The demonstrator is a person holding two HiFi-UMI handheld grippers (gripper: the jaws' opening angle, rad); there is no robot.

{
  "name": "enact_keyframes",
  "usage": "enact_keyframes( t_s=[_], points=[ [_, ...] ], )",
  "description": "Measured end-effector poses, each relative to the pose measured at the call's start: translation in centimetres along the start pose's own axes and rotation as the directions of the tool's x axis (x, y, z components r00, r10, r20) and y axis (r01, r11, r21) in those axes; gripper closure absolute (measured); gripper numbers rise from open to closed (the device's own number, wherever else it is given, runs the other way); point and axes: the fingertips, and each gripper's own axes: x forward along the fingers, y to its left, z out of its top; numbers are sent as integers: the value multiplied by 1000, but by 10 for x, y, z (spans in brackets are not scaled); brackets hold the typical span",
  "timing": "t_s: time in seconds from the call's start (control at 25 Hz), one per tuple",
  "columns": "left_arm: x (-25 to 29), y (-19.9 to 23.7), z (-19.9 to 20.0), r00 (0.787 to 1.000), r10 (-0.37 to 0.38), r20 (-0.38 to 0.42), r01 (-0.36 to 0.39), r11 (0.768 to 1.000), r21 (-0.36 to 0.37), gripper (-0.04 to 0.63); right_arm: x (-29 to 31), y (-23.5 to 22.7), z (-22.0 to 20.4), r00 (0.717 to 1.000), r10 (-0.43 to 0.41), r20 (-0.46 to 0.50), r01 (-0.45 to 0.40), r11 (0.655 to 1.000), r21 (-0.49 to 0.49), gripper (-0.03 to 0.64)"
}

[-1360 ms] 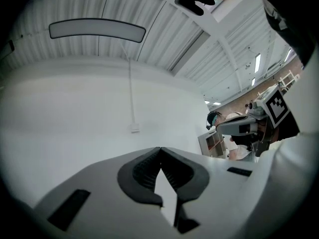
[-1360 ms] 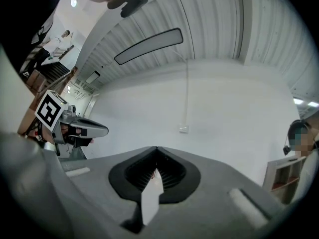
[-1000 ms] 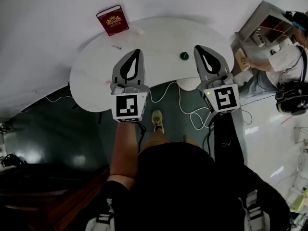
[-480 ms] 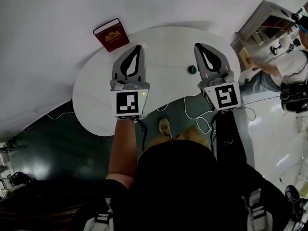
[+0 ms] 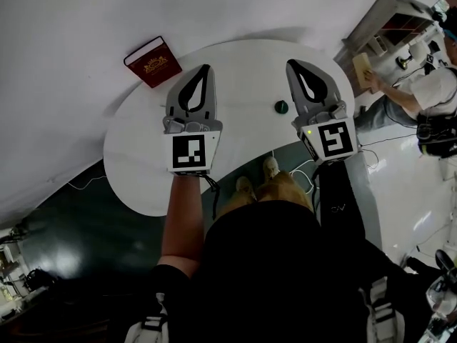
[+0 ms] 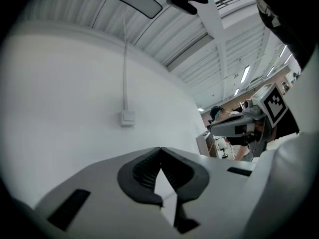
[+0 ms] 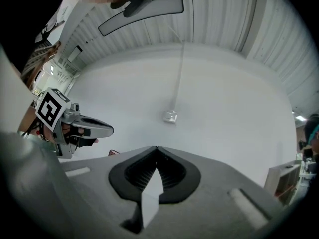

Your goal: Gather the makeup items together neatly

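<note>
A small dark green round item point(image 5: 281, 106) lies on the white rounded table point(image 5: 143, 163), near its right front edge. My right gripper point(image 5: 291, 63) hovers over the table just right of that item, shut and empty. Further left my left gripper point(image 5: 206, 68) hangs over the table's middle, also shut with nothing in it. In the left gripper view the left gripper point(image 6: 159, 149) has its tips meeting in front of a white wall. The right gripper view shows the right gripper point(image 7: 157, 148) the same way. Small items further back on the table are hidden by the grippers.
A red book point(image 5: 152, 61) lies at the table's far left edge, against the white wall. A white cable point(image 5: 289, 168) trails on the dark floor under the table's front. A person point(image 5: 410, 95) works at a shelf unit point(image 5: 389, 20) to the right.
Both grippers have moved forward, further over the table. The table now lies closer under them. The red book and green item have shifted in the picture. Jaws stay shut.
</note>
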Motion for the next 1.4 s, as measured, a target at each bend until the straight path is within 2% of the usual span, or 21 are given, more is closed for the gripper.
enact_keyframes(
  t_s=[0.16, 0.48, 0.6, 0.68, 0.8, 0.96, 1.08, 1.2, 1.4],
  points=[
    [19, -3, -10, 1000, -4, -12, 4, 1000, 0, 588, 14, -10, 6, 998, 8, 64, -9, 1000, 28, 612],
    [49, -17, -14, 1000, -15, -8, 15, 1000, 8, 588, 25, -39, -16, 999, 7, 33, -9, 998, 63, 612],
    [54, -23, -18, 1000, -12, -27, 12, 1000, -1, 588, 23, -47, -44, 998, 12, -58, -8, 998, 66, 612],
    [56, -26, -21, 999, -7, -37, 7, 1000, -14, 588, 27, -41, -74, 987, 68, -148, -57, 995, 76, 610],
    [57, -28, -29, 998, 6, -59, -8, 1000, -25, 588, 28, -21, -135, 929, 187, -320, -167, 982, 89, 551],
    [58, -35, -34, 997, 16, -76, -19, 999, -33, 588, 13, 6, -208, 818, 300, -491, -265, 954, 141, 481],
    [60, -39, -36, 997, 18, -81, -21, 999, -34, 588, 0, 24, -254, 725, 370, -581, -314, 928, 200, 437],
    [60, -43, -39, 996, 21, -87, -23, 999, -25, 588, -13, 38, -295, 637, 401, -659, -376, 907, 189, 426],
    [59, -45, -44, 994, 38, -104, -41, 999, -30, 588, -31, 46, -343, 552, 435, -711, -385, 890, 246, 426]
  ],
)
